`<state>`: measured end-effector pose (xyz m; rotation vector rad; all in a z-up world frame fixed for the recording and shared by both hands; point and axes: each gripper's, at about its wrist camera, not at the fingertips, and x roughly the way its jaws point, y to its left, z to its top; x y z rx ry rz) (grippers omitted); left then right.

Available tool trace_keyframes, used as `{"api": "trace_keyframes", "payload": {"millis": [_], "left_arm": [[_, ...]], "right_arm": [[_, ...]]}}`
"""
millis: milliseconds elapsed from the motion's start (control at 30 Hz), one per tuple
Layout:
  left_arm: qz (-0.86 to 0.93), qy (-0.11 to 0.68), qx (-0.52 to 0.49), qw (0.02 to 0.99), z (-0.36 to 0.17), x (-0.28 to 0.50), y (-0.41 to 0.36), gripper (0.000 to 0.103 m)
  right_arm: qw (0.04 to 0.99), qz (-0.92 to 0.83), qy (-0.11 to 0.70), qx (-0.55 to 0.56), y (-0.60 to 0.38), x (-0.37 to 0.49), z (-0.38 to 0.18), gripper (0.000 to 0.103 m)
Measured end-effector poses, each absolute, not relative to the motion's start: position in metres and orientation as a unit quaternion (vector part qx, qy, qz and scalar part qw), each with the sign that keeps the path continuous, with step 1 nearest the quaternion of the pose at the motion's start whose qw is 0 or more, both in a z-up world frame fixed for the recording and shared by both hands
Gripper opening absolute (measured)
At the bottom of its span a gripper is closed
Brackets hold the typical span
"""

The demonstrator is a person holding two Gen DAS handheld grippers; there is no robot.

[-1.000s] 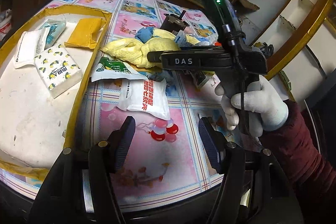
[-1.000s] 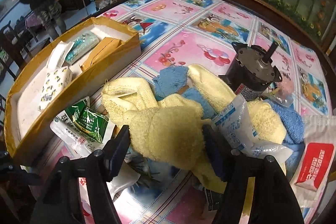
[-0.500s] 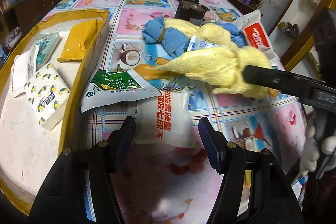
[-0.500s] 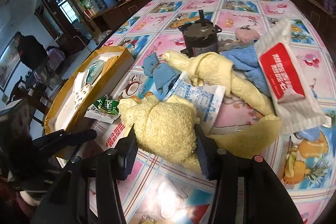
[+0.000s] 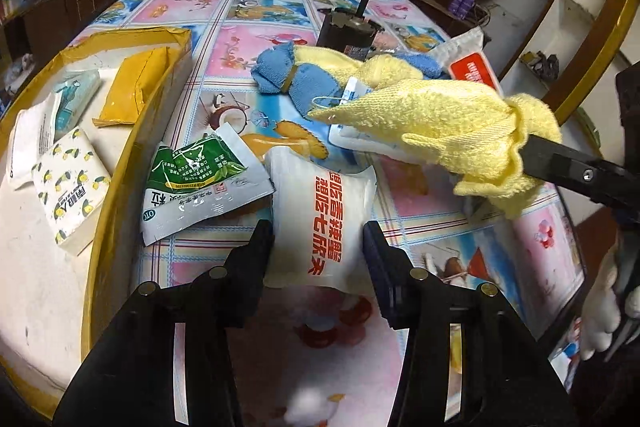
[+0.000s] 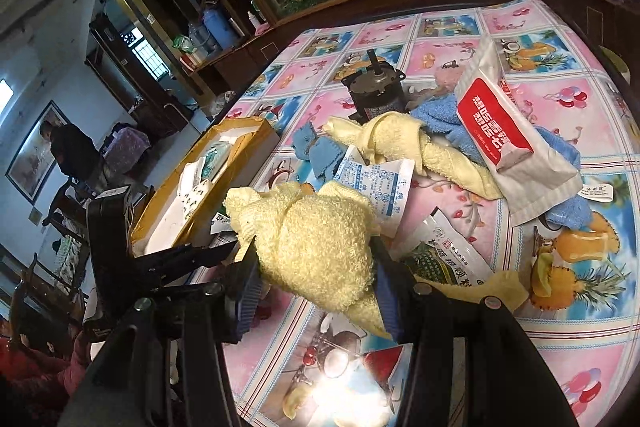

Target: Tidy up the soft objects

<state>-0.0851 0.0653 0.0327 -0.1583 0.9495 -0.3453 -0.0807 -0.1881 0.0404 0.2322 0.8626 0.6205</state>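
Note:
My right gripper [image 6: 316, 267] is shut on a yellow towel [image 6: 316, 239] and holds it above the table; in the left wrist view the towel [image 5: 440, 123] hangs from the right gripper's fingers [image 5: 576, 169]. My left gripper [image 5: 318, 247] is open, its fingers on either side of a white puffy packet with red writing [image 5: 324, 223] that lies on the table. A blue cloth [image 5: 288, 79] and another yellow towel [image 6: 404, 143] lie in the pile behind.
A yellow-rimmed box [image 5: 120, 163] at the left holds a tissue pack [image 5: 70, 187], a yellow pouch [image 5: 136, 91] and other packs. A green-white sachet [image 5: 196, 179], a dark motor [image 5: 348, 31], a red-white packet [image 6: 500, 131] and a blue towel [image 6: 444, 119] lie on the patterned tablecloth.
The right gripper closed on the yellow towel and lifted it out of the pile, toward the right. The left gripper moved forward until its fingers flank the white packet.

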Motion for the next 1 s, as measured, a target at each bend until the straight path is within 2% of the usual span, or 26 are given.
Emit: {"api": "trace_keyframes", "payload": {"millis": [133, 367, 667, 867, 967, 1000], "left_arm": [[-0.179, 0.430, -0.118, 0.877, 0.062, -0.104, 0.088, 0.046], [-0.100, 0.382, -0.128, 0.910, 0.099, -0.126, 0.159, 0.046], [0.022, 0.398, -0.174, 0.900, 0.060, -0.113, 0.265, 0.046], [0.029, 0.436, -0.183, 0.881, 0.033, -0.087, 0.284, 0.046], [0.036, 0.443, -0.167, 0.880, 0.030, -0.086, 0.281, 0.048], [0.033, 0.442, -0.170, 0.880, 0.031, -0.088, 0.282, 0.052]], "right_arm": [[0.853, 0.314, 0.403, 0.111, -0.177, -0.085, 0.051, 0.050], [0.829, 0.385, 0.387, 0.120, -0.128, -0.085, 0.078, 0.050], [0.765, 0.483, 0.392, 0.166, -0.028, -0.068, 0.104, 0.050], [0.705, 0.506, 0.444, 0.223, 0.031, -0.040, 0.072, 0.051], [0.666, 0.500, 0.493, 0.253, 0.053, -0.028, 0.037, 0.051], [0.661, 0.490, 0.509, 0.253, 0.060, -0.025, 0.023, 0.051]]}}
